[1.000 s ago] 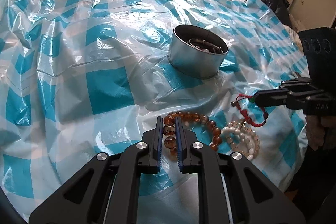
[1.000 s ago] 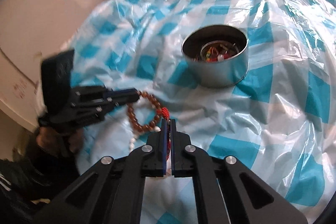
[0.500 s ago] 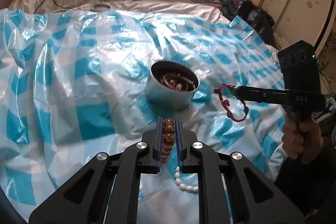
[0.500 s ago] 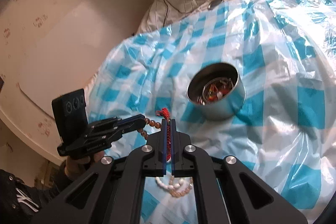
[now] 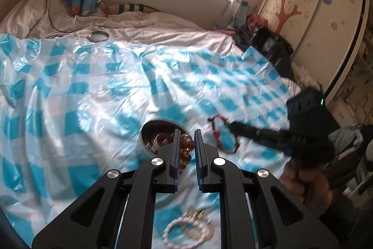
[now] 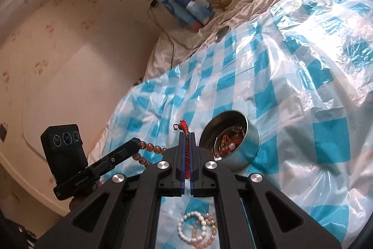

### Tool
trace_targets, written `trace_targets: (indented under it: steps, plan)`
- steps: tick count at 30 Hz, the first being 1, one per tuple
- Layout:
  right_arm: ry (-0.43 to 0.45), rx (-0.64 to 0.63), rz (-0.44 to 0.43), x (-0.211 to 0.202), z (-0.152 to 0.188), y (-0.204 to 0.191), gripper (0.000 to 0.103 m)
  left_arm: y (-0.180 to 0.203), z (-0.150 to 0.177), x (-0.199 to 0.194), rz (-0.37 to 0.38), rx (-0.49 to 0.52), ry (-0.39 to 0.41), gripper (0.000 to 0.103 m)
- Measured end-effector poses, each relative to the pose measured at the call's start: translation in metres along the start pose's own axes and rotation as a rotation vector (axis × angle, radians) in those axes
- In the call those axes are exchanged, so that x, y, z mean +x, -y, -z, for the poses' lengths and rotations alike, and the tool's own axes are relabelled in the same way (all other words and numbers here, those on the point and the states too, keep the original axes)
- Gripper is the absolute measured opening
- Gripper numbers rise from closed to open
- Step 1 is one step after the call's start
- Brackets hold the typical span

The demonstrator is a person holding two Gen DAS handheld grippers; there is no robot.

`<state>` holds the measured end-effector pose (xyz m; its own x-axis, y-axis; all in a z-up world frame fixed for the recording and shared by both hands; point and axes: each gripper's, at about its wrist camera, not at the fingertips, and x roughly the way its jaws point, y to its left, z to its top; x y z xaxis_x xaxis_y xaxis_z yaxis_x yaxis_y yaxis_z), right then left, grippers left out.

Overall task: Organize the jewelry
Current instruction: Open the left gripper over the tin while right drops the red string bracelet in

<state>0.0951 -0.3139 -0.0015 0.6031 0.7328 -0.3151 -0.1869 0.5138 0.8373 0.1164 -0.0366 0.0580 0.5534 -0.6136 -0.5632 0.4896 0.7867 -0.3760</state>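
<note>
Left tongs are nearly closed, pinching the amber bead bracelet, which hangs in the air just beside the metal tin. Right tongs are fully closed on the red cord bracelet, which hangs clear of the bed on the tin's other side. The white pearl bracelet and a pale pink one lie on the checked plastic sheet, near the tin on its near side.

Recommendation: bring each piece squarely over the tin's mouth in turn, lower until its loop clears the rim, then release. The tin sits tilted on soft bedding; avoid knocking it.
</note>
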Motion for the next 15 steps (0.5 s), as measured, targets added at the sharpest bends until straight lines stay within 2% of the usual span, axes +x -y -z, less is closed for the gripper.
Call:
trace_targets:
  steps: [5,6,8,11,13,15]
  plan:
    - [0.009,0.025,0.006,0.005,-0.002,0.004,0.003,0.003,-0.017,0.030,0.073,-0.064,0.058,0.010]
    - [0.007,0.019,0.011,0.006,-0.002,0.004,0.003,0.002,-0.018,0.036,0.068,-0.076,0.063,0.010]
    - [0.003,0.007,0.028,0.008,-0.002,0.003,0.003,-0.007,-0.016,0.057,0.023,-0.110,0.045,0.011]
    - [0.003,0.002,0.070,0.011,-0.003,0.006,0.003,-0.023,-0.002,0.086,-0.115,-0.139,-0.050,0.011]
    - [0.005,0.015,0.082,0.015,-0.003,0.010,0.003,-0.033,0.004,0.089,-0.161,-0.162,-0.091,0.013]
    - [0.003,0.027,0.090,0.022,-0.003,0.013,0.003,-0.037,0.003,0.080,-0.171,-0.170,-0.075,0.027]
